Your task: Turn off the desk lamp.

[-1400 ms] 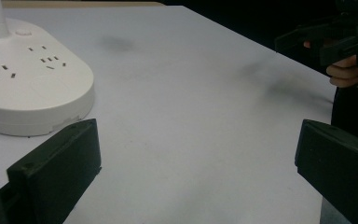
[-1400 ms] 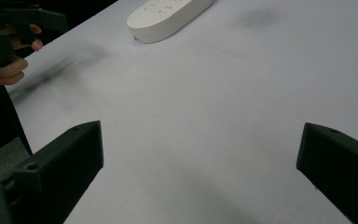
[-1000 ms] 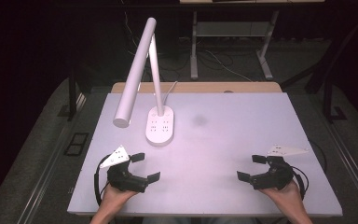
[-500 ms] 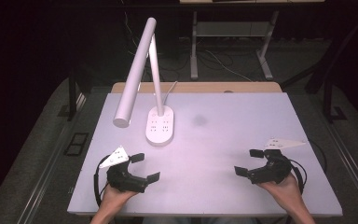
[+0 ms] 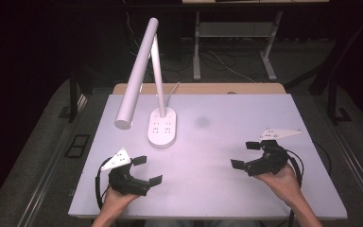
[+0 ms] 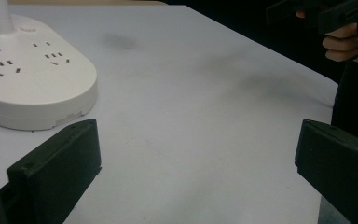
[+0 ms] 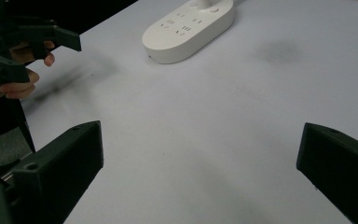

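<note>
Both tools spread wide: left tool (image 5: 148,169), right tool (image 5: 246,154); lamp (image 5: 162,126) btwn.

I note one white desk lamp (image 5: 142,75) standing at the table's far left. Its oval base (image 5: 162,126) lies flat and carries rows of socket slots on top. A slim upright post rises from it; the tubular head slants down toward the near left.
</note>
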Available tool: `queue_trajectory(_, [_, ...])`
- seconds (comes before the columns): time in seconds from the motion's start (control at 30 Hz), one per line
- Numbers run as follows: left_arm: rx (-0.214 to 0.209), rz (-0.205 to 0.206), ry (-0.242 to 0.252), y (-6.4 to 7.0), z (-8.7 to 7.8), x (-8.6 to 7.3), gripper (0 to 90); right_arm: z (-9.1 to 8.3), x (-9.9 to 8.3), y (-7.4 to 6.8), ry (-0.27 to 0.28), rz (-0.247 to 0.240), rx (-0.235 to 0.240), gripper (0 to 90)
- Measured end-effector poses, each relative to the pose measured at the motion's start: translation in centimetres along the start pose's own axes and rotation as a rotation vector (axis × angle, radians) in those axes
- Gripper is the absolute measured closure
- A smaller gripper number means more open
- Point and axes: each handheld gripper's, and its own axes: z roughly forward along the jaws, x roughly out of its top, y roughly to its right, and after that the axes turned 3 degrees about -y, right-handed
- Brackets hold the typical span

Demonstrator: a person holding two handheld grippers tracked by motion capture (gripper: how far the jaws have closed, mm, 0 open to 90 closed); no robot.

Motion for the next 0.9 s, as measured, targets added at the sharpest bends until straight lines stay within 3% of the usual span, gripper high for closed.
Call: queue_trajectory(0.9, [0.001, -0.004, 0.005, -0.1, -0.1, 0.0, 0.0, 4.0, 5.5, -0.5, -0.053, -0.063, 0.044, 0.5])
